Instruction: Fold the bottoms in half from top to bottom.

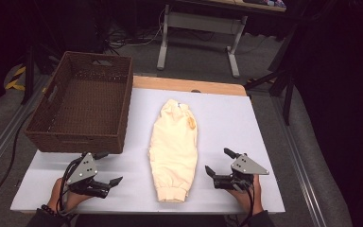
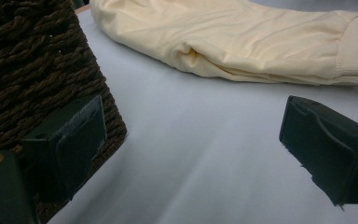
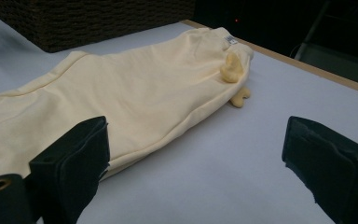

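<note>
Both grippers, left [image 1: 105, 182] and right [image 1: 219, 169], gape empty at tabletop's near edge; cream trousers [image 1: 175, 146] soft, light, floppy — pinch ribbed cuffs.

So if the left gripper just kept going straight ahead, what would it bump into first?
Probably the cream garment: the left gripper, jaws open, looks across bare tabletop toward it. The basket sits just beside its line.
</note>
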The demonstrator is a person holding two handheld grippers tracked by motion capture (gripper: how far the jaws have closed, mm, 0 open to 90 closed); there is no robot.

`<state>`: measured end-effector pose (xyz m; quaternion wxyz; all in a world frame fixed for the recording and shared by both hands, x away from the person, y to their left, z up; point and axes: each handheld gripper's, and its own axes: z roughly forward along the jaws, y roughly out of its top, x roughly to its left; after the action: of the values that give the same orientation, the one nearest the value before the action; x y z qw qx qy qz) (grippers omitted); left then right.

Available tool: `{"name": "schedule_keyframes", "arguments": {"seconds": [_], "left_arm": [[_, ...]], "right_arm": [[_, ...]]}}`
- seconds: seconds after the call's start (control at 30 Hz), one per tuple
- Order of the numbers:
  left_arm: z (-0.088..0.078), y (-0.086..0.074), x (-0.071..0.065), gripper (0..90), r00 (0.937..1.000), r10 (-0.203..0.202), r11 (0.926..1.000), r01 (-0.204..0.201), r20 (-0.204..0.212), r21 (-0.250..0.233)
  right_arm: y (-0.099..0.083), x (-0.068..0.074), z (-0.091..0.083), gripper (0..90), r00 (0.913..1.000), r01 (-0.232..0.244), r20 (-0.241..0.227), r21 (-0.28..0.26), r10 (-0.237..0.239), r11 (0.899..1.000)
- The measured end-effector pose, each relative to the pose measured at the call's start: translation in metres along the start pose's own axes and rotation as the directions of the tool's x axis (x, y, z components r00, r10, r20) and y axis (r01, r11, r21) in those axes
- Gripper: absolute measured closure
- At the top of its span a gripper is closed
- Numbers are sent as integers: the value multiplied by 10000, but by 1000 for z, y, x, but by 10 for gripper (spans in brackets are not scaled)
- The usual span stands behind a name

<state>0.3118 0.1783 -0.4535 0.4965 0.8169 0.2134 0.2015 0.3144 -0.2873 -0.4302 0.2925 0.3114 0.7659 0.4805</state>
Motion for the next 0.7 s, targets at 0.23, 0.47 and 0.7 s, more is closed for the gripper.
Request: {"name": "schedule_keyframes", "arguments": {"seconds": [0.23, 0.47, 0.7], "left_arm": [[5, 3, -1, 82, 9999, 93, 10000, -93, 82, 21], [7, 10, -3, 94, 9993, -154, 9993, 165, 346, -324], [16, 16, -9, 98, 9987, 196, 9996, -186, 479, -214]], "right_arm": [[-3, 1, -3, 77, 10000, 54, -2, 98, -54, 9999], [-1, 1, 0, 85, 10000, 45, -43, 49, -45, 10000], [0, 3, 3, 83, 9999, 30, -141, 67, -29, 10000]]}}
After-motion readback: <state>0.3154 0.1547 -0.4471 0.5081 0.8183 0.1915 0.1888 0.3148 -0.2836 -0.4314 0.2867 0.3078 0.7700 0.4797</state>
